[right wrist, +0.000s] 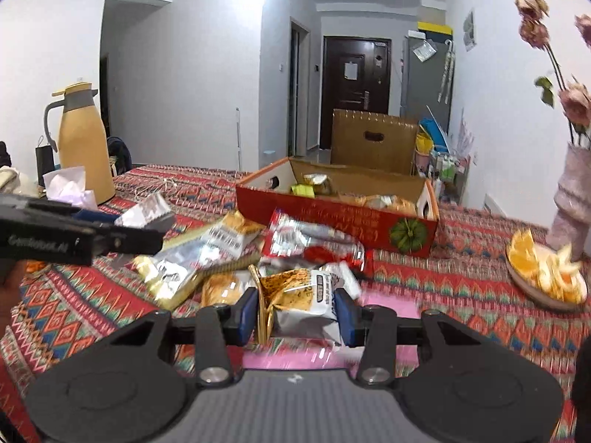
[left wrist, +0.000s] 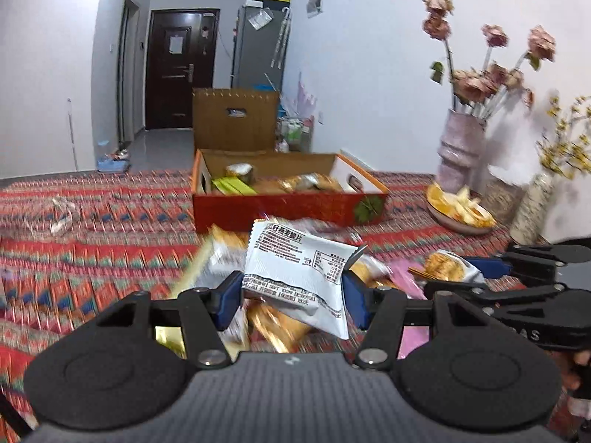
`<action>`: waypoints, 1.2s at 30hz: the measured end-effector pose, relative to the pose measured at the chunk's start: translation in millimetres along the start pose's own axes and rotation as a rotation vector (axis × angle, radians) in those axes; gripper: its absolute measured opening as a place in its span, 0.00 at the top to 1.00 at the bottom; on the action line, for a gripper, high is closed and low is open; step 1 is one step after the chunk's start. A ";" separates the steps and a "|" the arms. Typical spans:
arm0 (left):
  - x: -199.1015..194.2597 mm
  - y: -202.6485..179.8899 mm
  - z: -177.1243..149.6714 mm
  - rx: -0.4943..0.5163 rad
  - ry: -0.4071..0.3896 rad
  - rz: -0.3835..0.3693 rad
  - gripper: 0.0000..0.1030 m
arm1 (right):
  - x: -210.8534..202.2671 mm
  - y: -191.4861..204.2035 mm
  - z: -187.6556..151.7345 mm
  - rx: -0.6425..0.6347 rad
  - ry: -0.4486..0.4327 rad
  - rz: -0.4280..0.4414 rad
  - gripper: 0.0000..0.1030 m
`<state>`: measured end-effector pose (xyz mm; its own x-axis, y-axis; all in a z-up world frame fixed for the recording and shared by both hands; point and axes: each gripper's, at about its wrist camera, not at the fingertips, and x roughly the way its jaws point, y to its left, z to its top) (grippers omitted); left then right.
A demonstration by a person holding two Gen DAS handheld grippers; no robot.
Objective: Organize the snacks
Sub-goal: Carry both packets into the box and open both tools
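Above the tabletop's near edge: left gripper [left wrist: 291,297] pinching a white packet [left wrist: 295,277], right gripper [right wrist: 300,317] pinching an orange packet [right wrist: 299,295], both lifted clear of the pile [right wrist: 229,254]. Toward the far edge, box [left wrist: 288,208] part filled with snacks. Judged about midway: several packets loose in front of the box, yet to go in. Patterned red cloth [left wrist: 92,251]; plate [right wrist: 546,277] and vase [left wrist: 458,147] at the right edge, flask [right wrist: 83,144] at the left; door [left wrist: 177,66] beyond.

thermos jug [right wrist: 83,144], flower vase [left wrist: 456,149], fruit plate [left wrist: 460,210], dark door [left wrist: 179,70].
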<state>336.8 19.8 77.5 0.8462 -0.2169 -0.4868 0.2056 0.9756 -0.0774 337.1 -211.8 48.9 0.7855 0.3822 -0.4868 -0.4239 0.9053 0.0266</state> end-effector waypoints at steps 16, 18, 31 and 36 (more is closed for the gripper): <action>153.9 54.5 121.0 -0.041 0.020 0.008 0.44 | 160.0 -65.2 118.8 0.031 0.015 0.045 0.58; 179.7 64.2 130.5 -0.054 0.040 0.014 0.44 | 189.9 -76.4 134.9 0.058 0.029 0.056 0.58; 324.1 106.0 142.7 -0.108 0.243 0.073 0.38 | 409.4 -120.1 189.3 0.256 0.323 0.057 0.54; 328.6 109.2 145.6 -0.128 0.235 0.057 0.25 | 434.5 -122.2 186.5 0.300 0.340 0.056 0.42</action>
<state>708.8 50.0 35.8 0.7141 -0.1617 -0.6811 0.0838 0.9857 -0.1462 814.3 -121.8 -3.1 0.5509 0.3949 -0.7352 -0.2726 0.9178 0.2887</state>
